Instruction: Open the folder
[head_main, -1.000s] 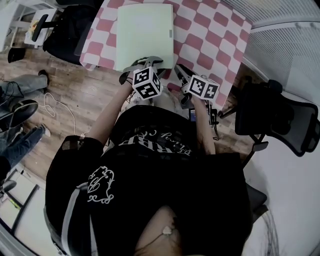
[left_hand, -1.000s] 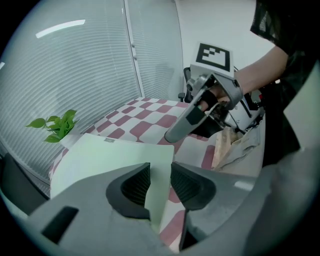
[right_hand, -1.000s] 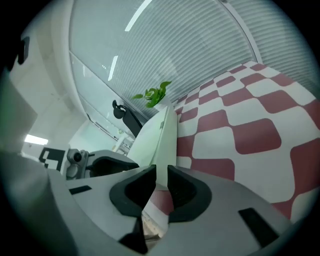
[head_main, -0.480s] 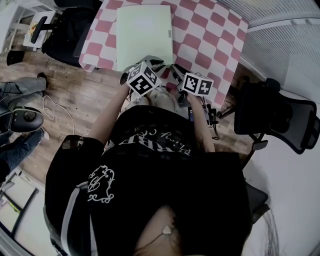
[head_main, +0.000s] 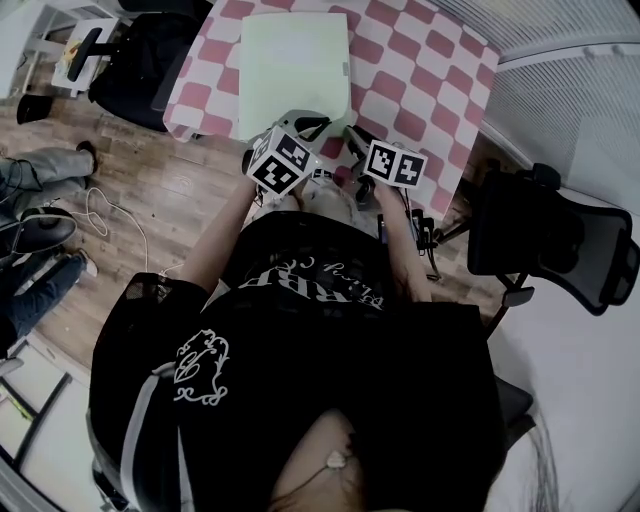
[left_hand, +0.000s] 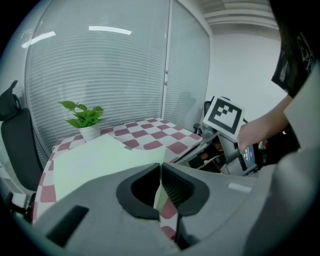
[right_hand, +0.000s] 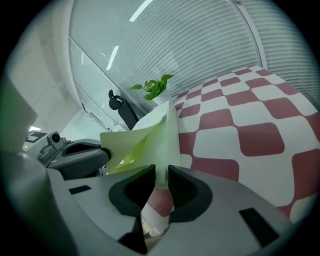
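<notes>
A pale green folder (head_main: 295, 70) lies on the red-and-white checked table (head_main: 420, 70), its near edge at the table's front. My left gripper (head_main: 300, 125) is closing tight on the top cover's near edge, and the thin sheet sits pinched between its jaws (left_hand: 160, 170). In the right gripper view the cover (right_hand: 145, 137) curves up off the lower part, with the left gripper (right_hand: 80, 155) holding it at the left. My right gripper (head_main: 352, 135) is beside it at the same edge. The folder's lower corner fills the narrow gap between its jaws (right_hand: 161, 172).
A small potted plant (left_hand: 87, 122) stands at the table's far end. A black office chair (head_main: 550, 240) is to the right of the table and another (head_main: 130, 60) at its left. A person's legs and shoes (head_main: 40, 180) are on the wooden floor at the left.
My left gripper has rolled and risen a little at the folder's near edge, taking the cover's edge with it. The right gripper has stayed at the same edge.
</notes>
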